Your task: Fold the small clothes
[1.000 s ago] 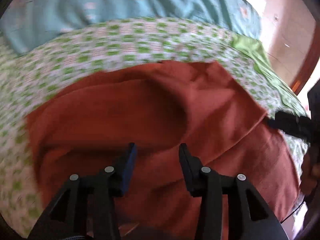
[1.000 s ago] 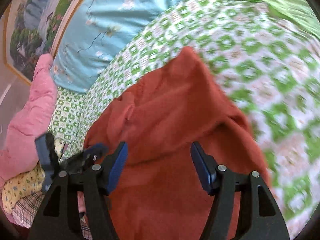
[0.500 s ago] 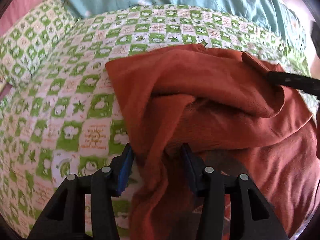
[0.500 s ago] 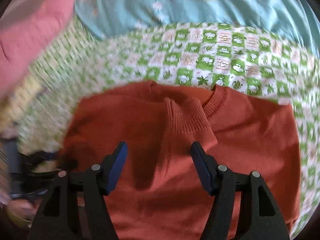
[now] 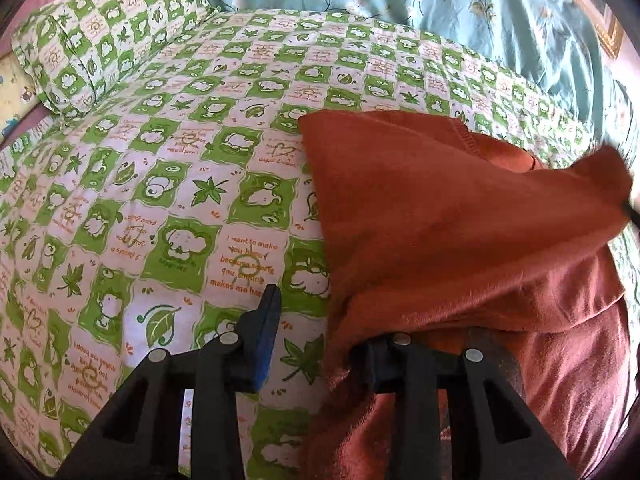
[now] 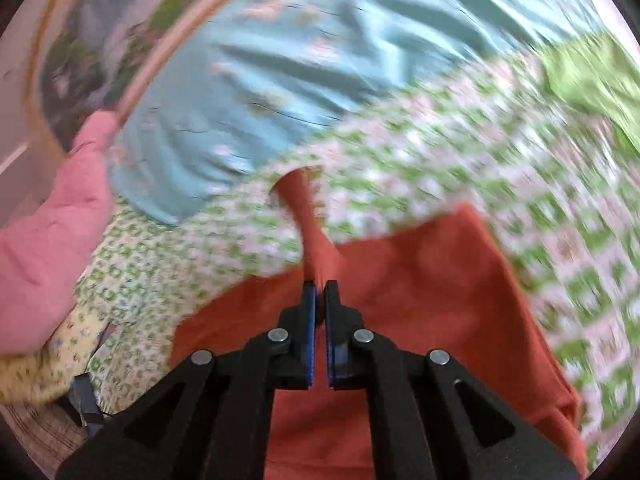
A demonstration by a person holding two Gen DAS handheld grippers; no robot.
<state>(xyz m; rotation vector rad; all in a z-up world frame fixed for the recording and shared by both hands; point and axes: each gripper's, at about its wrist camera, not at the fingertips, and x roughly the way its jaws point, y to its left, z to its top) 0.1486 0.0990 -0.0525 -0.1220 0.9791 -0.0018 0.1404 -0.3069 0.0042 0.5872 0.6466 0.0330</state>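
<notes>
A rust-orange knit sweater (image 5: 440,220) lies on a green-and-white checked bedsheet (image 5: 160,160). In the left wrist view my left gripper (image 5: 320,336) is open at the sweater's left edge; the cloth drapes over its right finger and hides it. In the right wrist view my right gripper (image 6: 320,292) is shut on a strip of the sweater (image 6: 308,232) and holds it lifted, with the rest of the sweater (image 6: 420,300) spread below. That view is motion-blurred. The lifted cloth corner shows at the right edge of the left wrist view (image 5: 600,176).
A light blue floral quilt (image 5: 440,4) lies along the back of the bed. A checked pillow (image 5: 80,48) sits at far left. A pink blanket (image 6: 48,240) and a yellow patterned cloth (image 6: 40,368) lie at the left. A green cloth (image 6: 592,72) is far right.
My right gripper has shut on the sweater and lifted a strip of it. My left gripper has shifted left, now straddling the sweater's left edge with more bare sheet in view.
</notes>
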